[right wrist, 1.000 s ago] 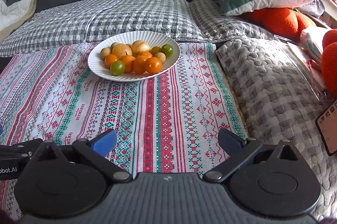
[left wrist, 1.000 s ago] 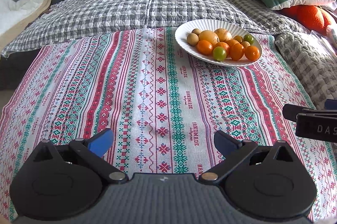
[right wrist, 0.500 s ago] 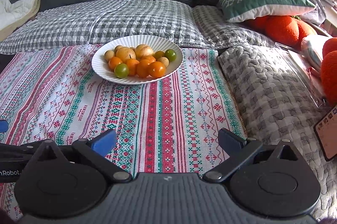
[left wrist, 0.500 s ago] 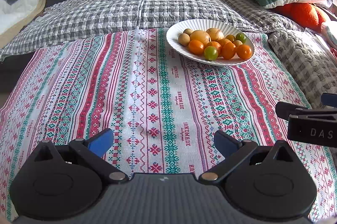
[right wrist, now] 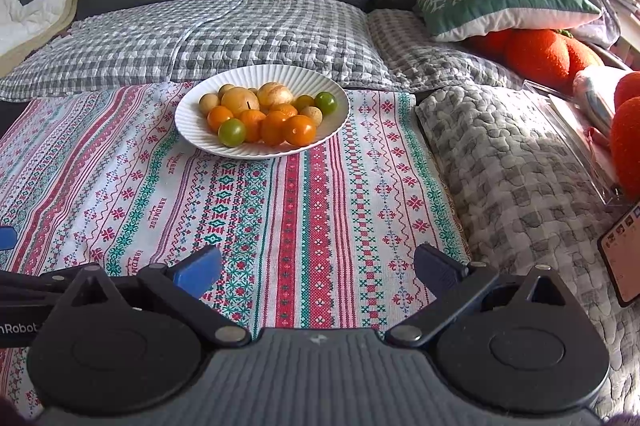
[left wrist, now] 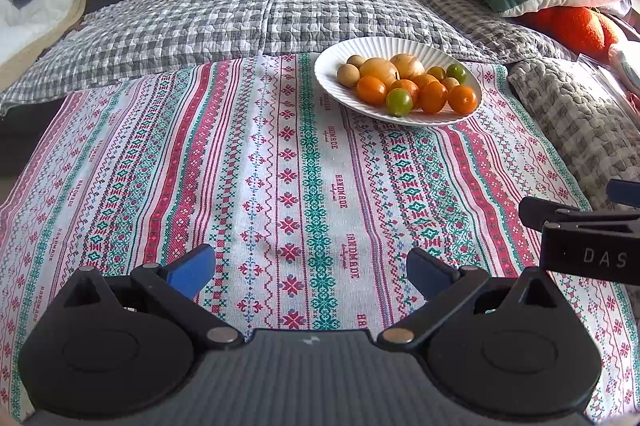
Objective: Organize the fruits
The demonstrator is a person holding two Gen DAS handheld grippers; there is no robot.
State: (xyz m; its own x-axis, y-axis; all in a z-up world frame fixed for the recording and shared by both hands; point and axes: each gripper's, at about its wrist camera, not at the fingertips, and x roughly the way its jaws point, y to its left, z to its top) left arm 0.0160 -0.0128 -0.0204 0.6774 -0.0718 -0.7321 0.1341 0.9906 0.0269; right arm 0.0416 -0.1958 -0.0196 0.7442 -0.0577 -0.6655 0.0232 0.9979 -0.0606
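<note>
Nearest me, the left gripper [left wrist: 310, 268] and the right gripper [right wrist: 318, 268] hung released, jaws wide, grasping nothing, over the striped cloth [right wrist: 288, 218]. Farther off, every fruit lay heaped on the one white plate [right wrist: 192, 130]: about five orange [right wrist: 300, 130], two green [right wrist: 232, 132], some six yellow-tan [right wrist: 240, 100]. None lay loose; whether gathering was finished or sorting still ahead, I couldn't judge.
</note>
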